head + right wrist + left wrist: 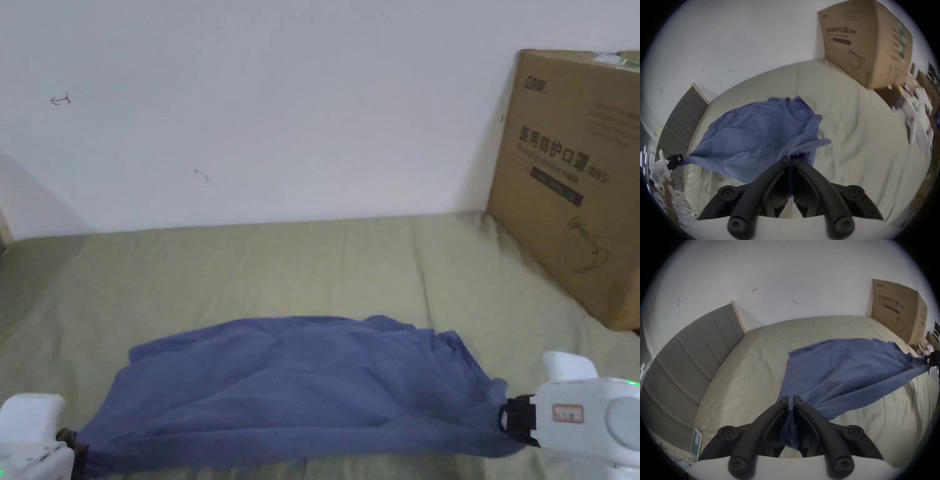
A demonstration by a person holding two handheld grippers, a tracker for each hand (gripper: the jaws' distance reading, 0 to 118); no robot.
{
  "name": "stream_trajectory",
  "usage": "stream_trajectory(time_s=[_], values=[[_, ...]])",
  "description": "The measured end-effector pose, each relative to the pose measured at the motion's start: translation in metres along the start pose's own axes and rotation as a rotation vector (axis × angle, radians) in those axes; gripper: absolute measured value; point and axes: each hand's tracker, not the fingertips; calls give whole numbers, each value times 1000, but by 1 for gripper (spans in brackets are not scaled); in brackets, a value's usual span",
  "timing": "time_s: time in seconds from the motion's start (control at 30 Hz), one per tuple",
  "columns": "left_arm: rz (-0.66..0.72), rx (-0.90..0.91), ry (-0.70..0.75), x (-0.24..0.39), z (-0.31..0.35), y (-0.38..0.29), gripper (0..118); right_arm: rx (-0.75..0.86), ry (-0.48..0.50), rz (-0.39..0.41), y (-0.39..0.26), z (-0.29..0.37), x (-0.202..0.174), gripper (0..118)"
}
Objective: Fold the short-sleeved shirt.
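Note:
A blue short-sleeved shirt (300,387) is stretched between both grippers over the near part of the bed, its far side sagging toward the sheet. My left gripper (70,447) is shut on the shirt's left end at the lower left of the head view. In the left gripper view, the left gripper (790,398) has blue cloth (843,369) pinched between its black jaws. My right gripper (509,420) is shut on the right end. The right gripper view shows the right gripper (790,160) clamping the shirt (753,134) near a sleeve, with the round collar (798,113) beyond.
The bed has an olive-green sheet (325,269) and meets a white wall (281,106) behind. A large cardboard box (575,181) stands on the bed's far right. A grey padded headboard (688,363) bounds the left side. Clutter (919,104) lies past the bed's right edge.

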Motion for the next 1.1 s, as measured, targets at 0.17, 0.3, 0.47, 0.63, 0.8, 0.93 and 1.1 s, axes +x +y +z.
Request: stream_trajectory(time_s=[0.17, 0.3, 0.47, 0.63, 0.8, 0.93, 1.1], values=[[45, -94, -11, -5, 46, -77, 3, -75, -7, -94, -107, 41, 22, 3], [27, -119, -1, -10, 85, -119, 3, -85, -24, -96, -156, 75, 35, 3], [68, -133, -22, -9, 113, -153, 3, -114, -49, -87, -185, 88, 40, 3], [123, -123, -31, -7, 119, -166, 15, -84, -65, -53, -185, 90, 32, 3], [243, -80, -44, -21, 137, -163, 112, -46, -82, -13, -175, 95, 25, 92], [301, -55, -43, -31, 165, -161, 110, -4, -68, 51, -178, 119, 14, 92], [335, -44, -52, -28, 190, -180, 16, 48, -48, 129, -207, 148, -4, 29]])
